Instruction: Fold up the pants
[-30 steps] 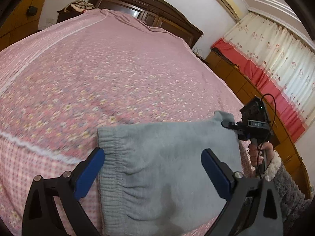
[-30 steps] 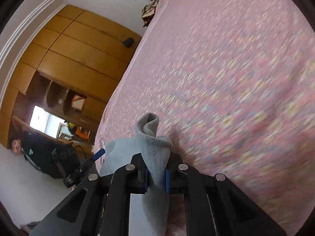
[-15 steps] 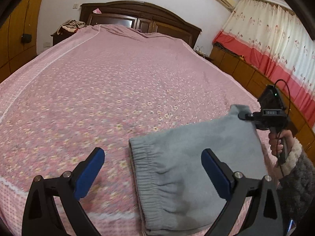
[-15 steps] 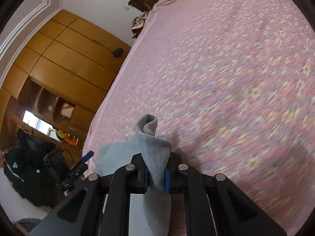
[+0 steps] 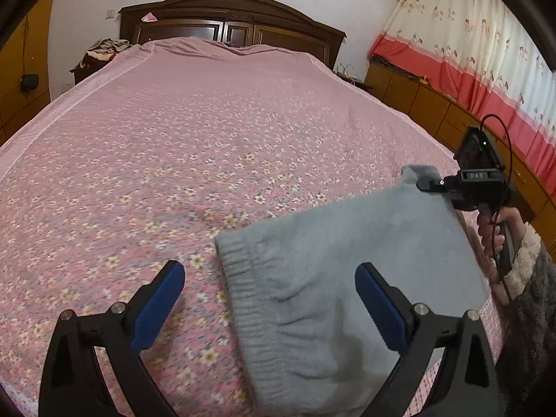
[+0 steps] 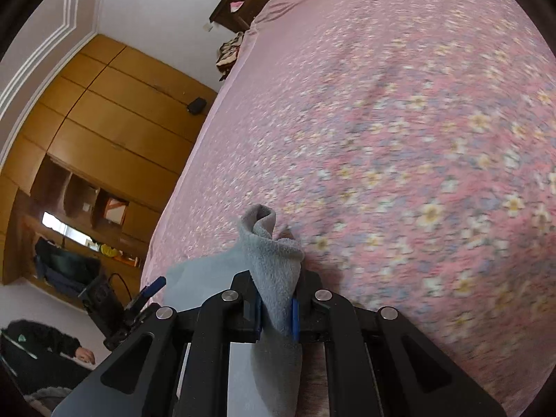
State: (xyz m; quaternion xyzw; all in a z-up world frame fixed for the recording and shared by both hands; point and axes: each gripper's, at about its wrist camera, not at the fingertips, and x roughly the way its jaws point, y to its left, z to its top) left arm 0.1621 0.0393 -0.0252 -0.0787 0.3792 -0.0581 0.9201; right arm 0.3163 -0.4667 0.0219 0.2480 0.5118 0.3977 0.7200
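**A:** Where are the pants (image 5: 347, 278) right now?

**B:** On the near right part of the bed (image 5: 173, 139), a grey fleecy bundle already doubled over. The ribbed waistband (image 5: 243, 288) faces left, and the cloth runs from there away to the right and a little farther off.

**A:** So which way does the long axis go?

**B:** Across the bed, from near left to far right, ending at the corner that the right hand-held gripper (image 6: 276, 307) has hold of. In its own view the blue pads are pressed together on a pinch of grey cloth, with a tuft poking up past them.

**A:** And the left one?

**B:** The left hand-held gripper (image 5: 269, 293) has its fingers spread wide and nothing between them. It sits at the near edge, straddling the waistband end: the left finger (image 5: 156, 302) is over bare bedspread, the right finger (image 5: 378, 307) over the cloth. I can't tell whether it touches the fabric or floats just above.

**A:** Which hand is closer to the end that needs grabbing?

**B:** The left, clearly. The waistband lies directly ahead of it, slightly right of its middle. I'd say it should shift a little right and come down on the near waistband corner.

**A:** What could go wrong?

**B:** The right grip is only on a small pinch at the corner. If the left pulls before it has a firm hold, I expect the layers to slide apart.
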